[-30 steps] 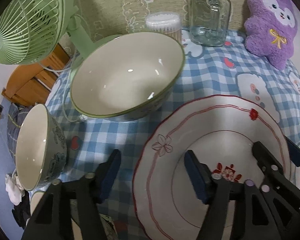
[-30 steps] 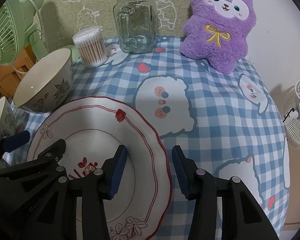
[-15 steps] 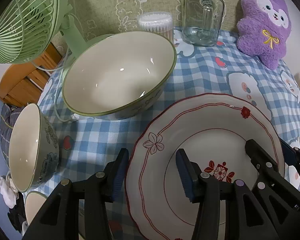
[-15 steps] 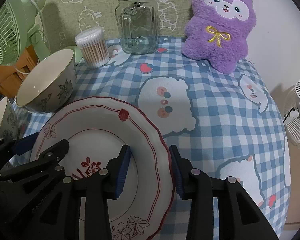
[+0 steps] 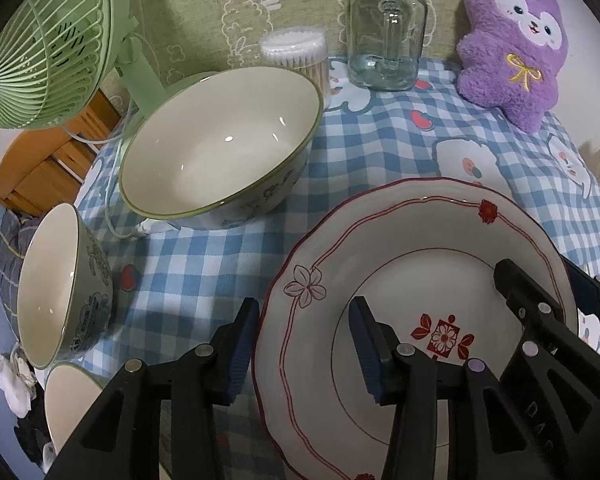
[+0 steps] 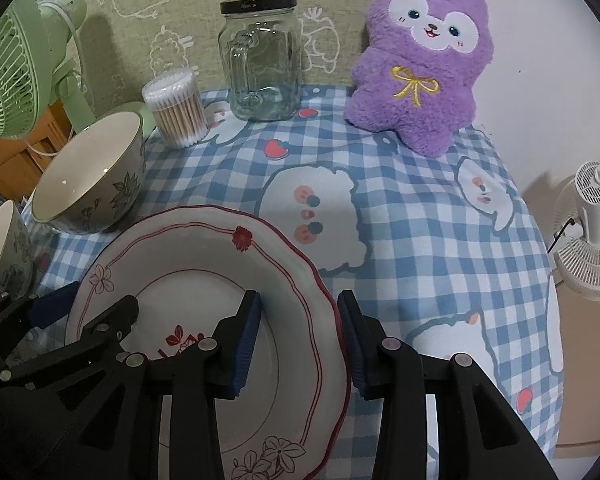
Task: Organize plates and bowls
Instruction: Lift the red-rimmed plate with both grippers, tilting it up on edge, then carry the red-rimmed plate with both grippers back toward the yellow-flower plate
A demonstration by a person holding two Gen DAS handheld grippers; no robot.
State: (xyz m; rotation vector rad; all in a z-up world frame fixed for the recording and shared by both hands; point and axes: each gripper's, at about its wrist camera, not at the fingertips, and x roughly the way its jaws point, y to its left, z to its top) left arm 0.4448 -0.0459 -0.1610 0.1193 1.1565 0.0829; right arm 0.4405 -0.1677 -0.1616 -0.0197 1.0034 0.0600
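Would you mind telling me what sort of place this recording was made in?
Probably a lived-in room at home: a checked cartoon tablecloth, a purple plush toy, and a green desk fan beside the bowls.

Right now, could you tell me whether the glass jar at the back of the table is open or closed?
Closed: the glass jar stands upright with its black lid seated on top.

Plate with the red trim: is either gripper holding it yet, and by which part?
Cannot be told. Each gripper straddles the plate rim, left gripper on its left edge, right gripper on its right edge; pad contact is unclear.
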